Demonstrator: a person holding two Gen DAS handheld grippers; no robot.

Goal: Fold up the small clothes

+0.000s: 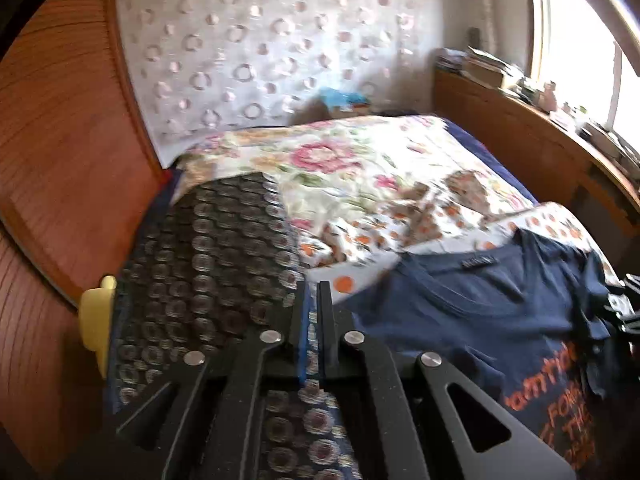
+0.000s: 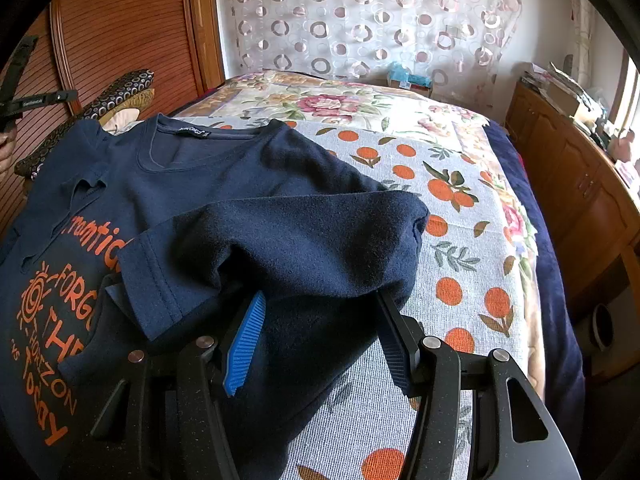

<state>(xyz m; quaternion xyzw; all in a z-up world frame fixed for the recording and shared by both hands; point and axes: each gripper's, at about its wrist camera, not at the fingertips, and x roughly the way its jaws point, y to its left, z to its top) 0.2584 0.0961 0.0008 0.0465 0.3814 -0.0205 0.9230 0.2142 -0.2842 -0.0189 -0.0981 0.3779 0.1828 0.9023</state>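
Left wrist view. Left gripper (image 1: 313, 292) low over the near left part of the bed, fingers drawn nearly together with only a thin slit between the blue pads; nothing visible in that slit, so clenched on nothing. Beneath it, a dark cloth with ring pattern (image 1: 208, 256) spread over the bed's left side. A yellow object (image 1: 96, 320) sits at that cloth's left edge, kind unclear. To the right, the navy T-shirt (image 1: 460, 312) lies face up on the bedspread (image 1: 360, 184), collar toward the far end, orange lettering near the lower right edge of the frame. Picture is motion-blurred. Patterned curtain (image 1: 260, 48) behind the bed, wooden cabinet (image 1: 520, 136) along the right under the window.

Right wrist view. Right gripper (image 2: 320, 320) spread wide, fingers well apart. Navy fabric of the T-shirt (image 2: 224, 184) lies bunched between and over the fingers, hiding their tips; the blue pad (image 2: 244, 344) on the left finger shows, not pressed against the cloth. So released, though draped in shirt. The right sleeve side is folded across toward the chest; collar with label points to the far left. Orange print at the left. The shirt sits on the near left of the bedspread (image 2: 460, 240), orange-fruit patch to its right. Ring-patterned cloth (image 2: 116, 96) is beyond the shirt's shoulder, by the wooden slatted door (image 2: 120, 32).
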